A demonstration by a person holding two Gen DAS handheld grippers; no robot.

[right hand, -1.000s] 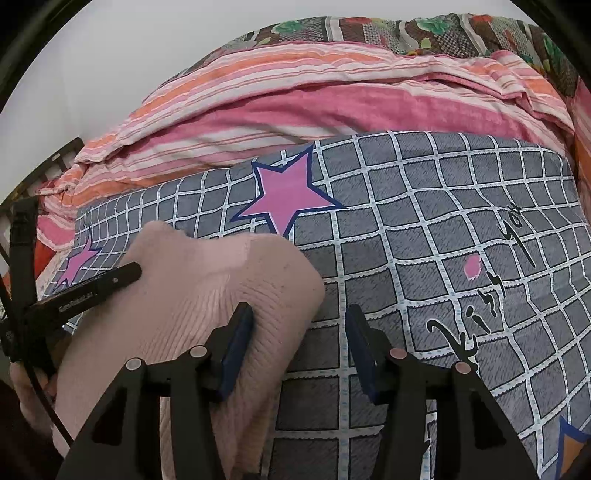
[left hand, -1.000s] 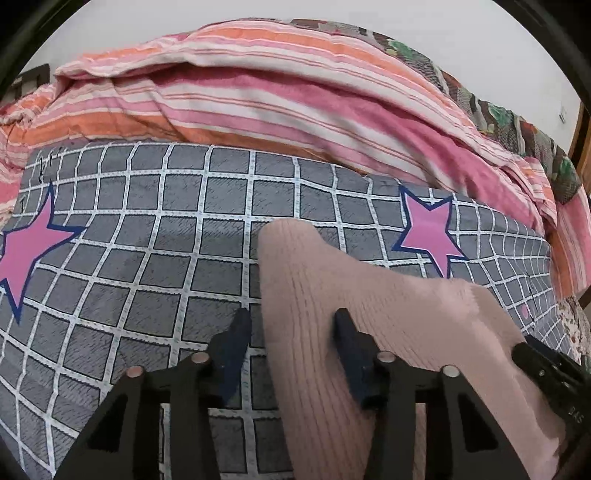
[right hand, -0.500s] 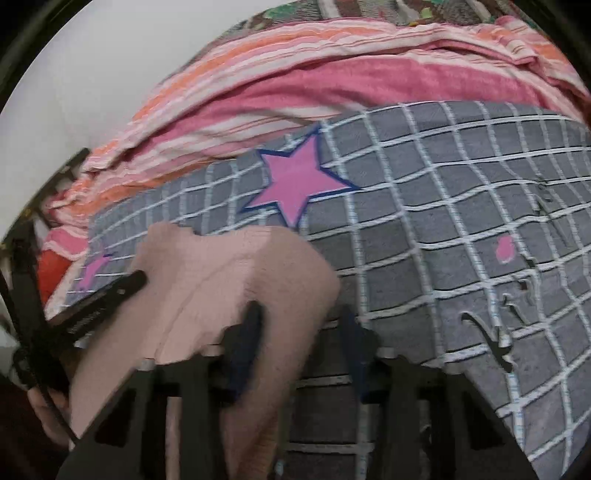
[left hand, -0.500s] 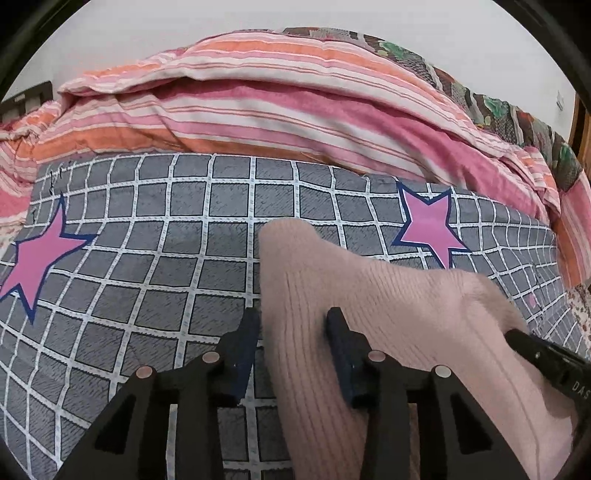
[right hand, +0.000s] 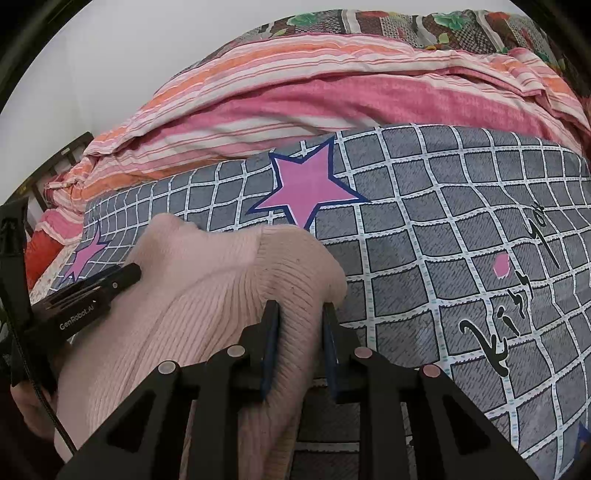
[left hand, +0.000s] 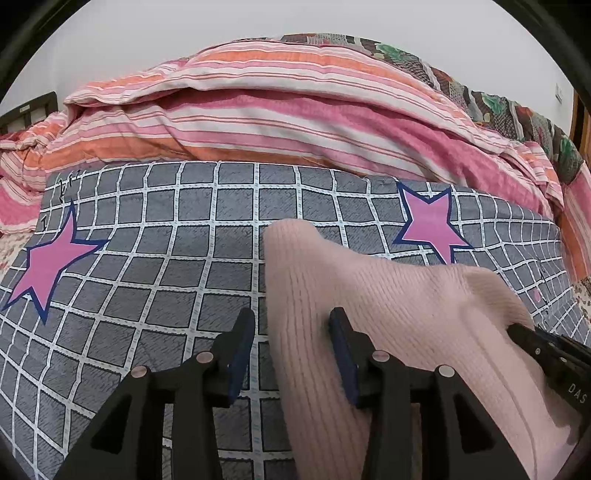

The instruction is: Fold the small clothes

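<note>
Pink ribbed knit garment (left hand: 388,314) on grid-patterned bedspread (left hand: 147,266). Right gripper (right hand: 299,343), open a second ago, now clamped on right edge; left gripper (left hand: 291,354) narrowing around left edge. Lift likely next.

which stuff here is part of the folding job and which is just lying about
Part of the job:
pink knit garment
left tongs, open around its edge
right tongs, closed on its corner

Just lying about:
grid sheet with stars
striped quilt
patchwork blanket

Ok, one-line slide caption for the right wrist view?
Right gripper pinches a raised fold of the pink ribbed knit garment above the grey checked star-print bedsheet, left gripper alongside.
</note>
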